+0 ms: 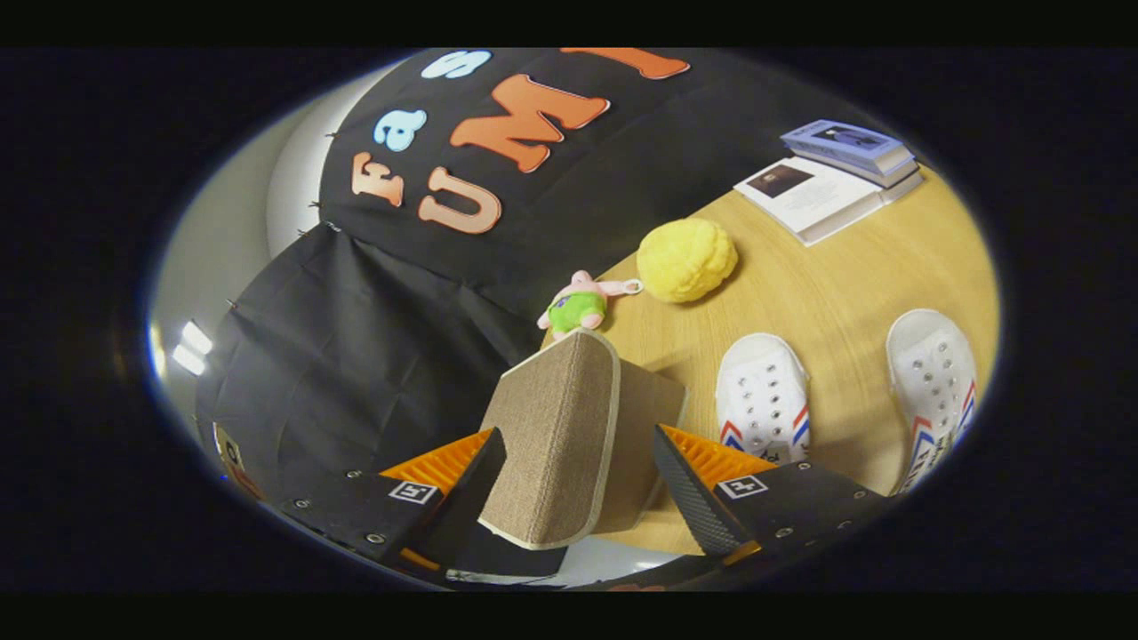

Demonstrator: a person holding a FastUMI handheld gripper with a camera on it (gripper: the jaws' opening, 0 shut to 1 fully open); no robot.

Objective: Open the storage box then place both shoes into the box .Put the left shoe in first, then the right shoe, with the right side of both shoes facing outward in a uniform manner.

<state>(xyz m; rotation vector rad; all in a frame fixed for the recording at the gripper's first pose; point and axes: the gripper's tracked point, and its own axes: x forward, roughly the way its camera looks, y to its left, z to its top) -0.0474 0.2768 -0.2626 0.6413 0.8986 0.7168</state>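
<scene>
The brown fabric storage box (653, 418) stands on the wooden table (845, 284), just ahead of my fingers. Its lid (556, 444), trimmed in beige, is tilted up and reaches into the gap between them. My gripper (578, 436) is open and straddles the lid. The left finger (444, 480) sits close against the lid's edge, while the right finger (702, 480) stays apart from it beside the box wall. Two white shoes with red and blue stripes lie to the right of the box: one (763, 400) just beyond my right finger, the other (933, 382) farther right. The box's inside is hidden.
A yellow plush ball (686, 260) and a small pink and green plush toy (578, 307) lie beyond the box near the table's edge. A stack of books (831, 173) sits at the far side. Black cloth hangs to the left past the table.
</scene>
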